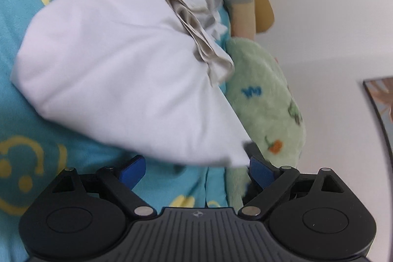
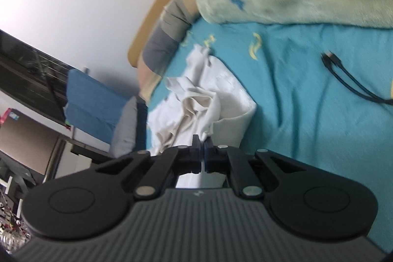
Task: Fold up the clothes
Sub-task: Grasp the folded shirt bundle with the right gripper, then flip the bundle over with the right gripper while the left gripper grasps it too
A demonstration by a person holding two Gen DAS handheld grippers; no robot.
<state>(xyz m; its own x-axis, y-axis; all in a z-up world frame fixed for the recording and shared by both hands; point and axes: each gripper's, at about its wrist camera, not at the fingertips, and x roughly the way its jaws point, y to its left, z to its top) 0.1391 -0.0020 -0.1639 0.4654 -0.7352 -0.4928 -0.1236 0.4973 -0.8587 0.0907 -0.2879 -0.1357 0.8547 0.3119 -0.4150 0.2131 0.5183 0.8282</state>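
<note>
Right wrist: right tongs (image 2: 202,142) pinch white garment (image 2: 228,90); left tongs (image 1: 196,170) gape beside green blanket (image 1: 267,102).

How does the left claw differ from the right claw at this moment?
The left claw is open, its blue pads wide apart; the right claw is shut. The left claw holds nothing, with a corner of the white cloth lying between its pads, while the right claw pinches an edge of that cloth. Both are over the blue sheet.
</note>
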